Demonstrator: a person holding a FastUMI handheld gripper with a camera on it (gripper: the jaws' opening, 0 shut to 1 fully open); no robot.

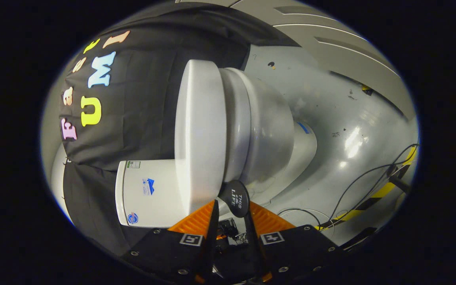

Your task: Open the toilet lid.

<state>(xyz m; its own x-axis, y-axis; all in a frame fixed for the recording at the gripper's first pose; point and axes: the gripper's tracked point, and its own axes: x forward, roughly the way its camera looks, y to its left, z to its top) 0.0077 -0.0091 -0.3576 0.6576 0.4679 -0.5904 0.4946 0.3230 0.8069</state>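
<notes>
The view is turned on its side. The white toilet stands on the grey floor with its lid [200, 130] down flat on the seat [234, 118] and bowl [269, 130]. The tank [149, 194] sits against the black cloth wall. A small round black lifting tab [234, 194] sticks out from the lid's rim. My gripper [232, 209] holds this tab between its fingertips, one finger [212, 217] on the lid's side and the other on the bowl's side, both touching the tab's edges.
The toilet's base [305, 146] meets a shiny grey floor [354, 118]. Thin black cables [354, 186] and a yellow-and-black striped tape [374, 198] run over the floor beyond the bowl. Grey wall panels [331, 43] rise behind.
</notes>
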